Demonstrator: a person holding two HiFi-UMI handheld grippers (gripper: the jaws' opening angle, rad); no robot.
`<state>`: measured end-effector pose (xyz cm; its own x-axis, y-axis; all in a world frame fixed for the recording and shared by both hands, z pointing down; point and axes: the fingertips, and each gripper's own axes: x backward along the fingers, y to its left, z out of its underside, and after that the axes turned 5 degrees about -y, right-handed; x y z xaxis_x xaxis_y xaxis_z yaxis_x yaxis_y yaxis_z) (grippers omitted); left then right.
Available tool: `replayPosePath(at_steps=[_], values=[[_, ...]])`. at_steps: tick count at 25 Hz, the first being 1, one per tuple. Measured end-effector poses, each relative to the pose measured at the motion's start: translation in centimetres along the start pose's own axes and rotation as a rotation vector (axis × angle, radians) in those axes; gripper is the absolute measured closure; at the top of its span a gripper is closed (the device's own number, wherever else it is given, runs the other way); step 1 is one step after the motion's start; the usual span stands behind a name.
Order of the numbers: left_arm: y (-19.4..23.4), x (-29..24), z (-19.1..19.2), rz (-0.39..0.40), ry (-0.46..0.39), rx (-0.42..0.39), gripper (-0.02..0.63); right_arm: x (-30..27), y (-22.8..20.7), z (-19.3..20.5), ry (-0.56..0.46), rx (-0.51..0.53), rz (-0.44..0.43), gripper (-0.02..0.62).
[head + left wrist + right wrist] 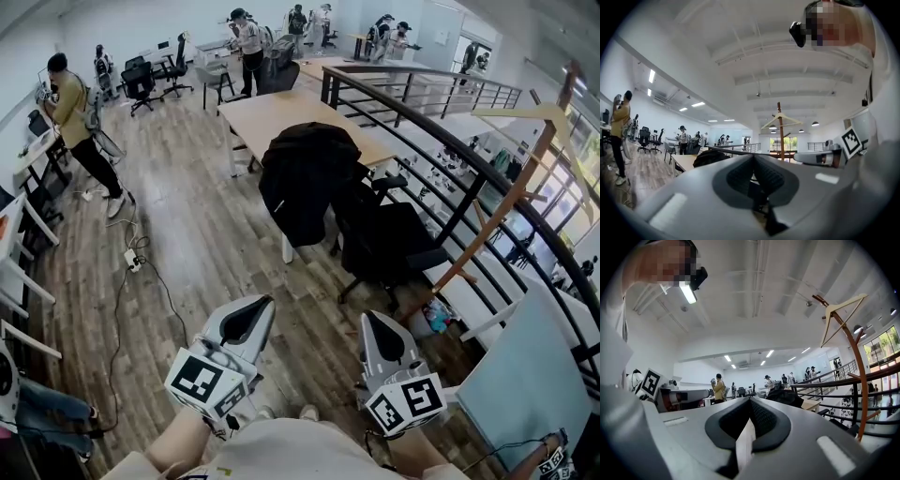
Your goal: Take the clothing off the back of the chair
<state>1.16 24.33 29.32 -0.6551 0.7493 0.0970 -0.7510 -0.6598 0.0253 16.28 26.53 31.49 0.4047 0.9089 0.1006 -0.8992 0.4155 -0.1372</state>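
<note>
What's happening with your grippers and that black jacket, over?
Left gripper shut, empty. Right gripper shut, empty. Black jacket draped over chair back, untouched. Nothing in the way.

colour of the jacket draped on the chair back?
Black. The jacket hangs over a black office chair; the head view shows it best.

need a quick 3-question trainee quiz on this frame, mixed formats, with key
1. True or false: the left gripper touches the black jacket.
2. The right gripper is: A open; B shut, empty; C shut on the jacket.
3. What is the jacket draped over?
Key: 1 false; 2 B; 3 the back of the office chair.
</note>
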Motion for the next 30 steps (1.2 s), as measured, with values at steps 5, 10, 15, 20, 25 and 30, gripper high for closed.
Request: replayPosePath(at_steps=[5, 10, 15, 20, 25, 30], values=[[-0.4, -0.3, 0.5, -0.01, 0.006, 0.001, 0.603, 0.0, -0.3, 0.3, 0.008, 0.009, -0.016, 0.597], [-1.1, -0.9, 0.6, -0.016, 0.005, -0.006, 0.603, 0.3, -1.1, 0.3, 0.014, 0.012, -0.026, 0.597], [-2.1, -2.2, 0.8, -0.022, 0.012, -0.009, 0.603, 0.4, -2.6, 0.2, 0.023, 0.009, -0.036, 0.597], [-3.5, -3.4, 1.1, -0.03, 0.015, -0.024, 0.603, 0.9, -4.2, 0.0, 0.021, 0.023, -0.047, 0.597], [-4.1, -4.7, 1.0, -0.07, -0.002, -0.032, 0.603, 1.7, -6.4, -0.2, 0.016, 0.023, -0.051, 0.597], [-5.0, -5.7, 0.7, -0.072, -0.007, -0.046, 0.603, 1.7, -8.1, -0.6, 0.0, 0.02, -0.052, 0.597]])
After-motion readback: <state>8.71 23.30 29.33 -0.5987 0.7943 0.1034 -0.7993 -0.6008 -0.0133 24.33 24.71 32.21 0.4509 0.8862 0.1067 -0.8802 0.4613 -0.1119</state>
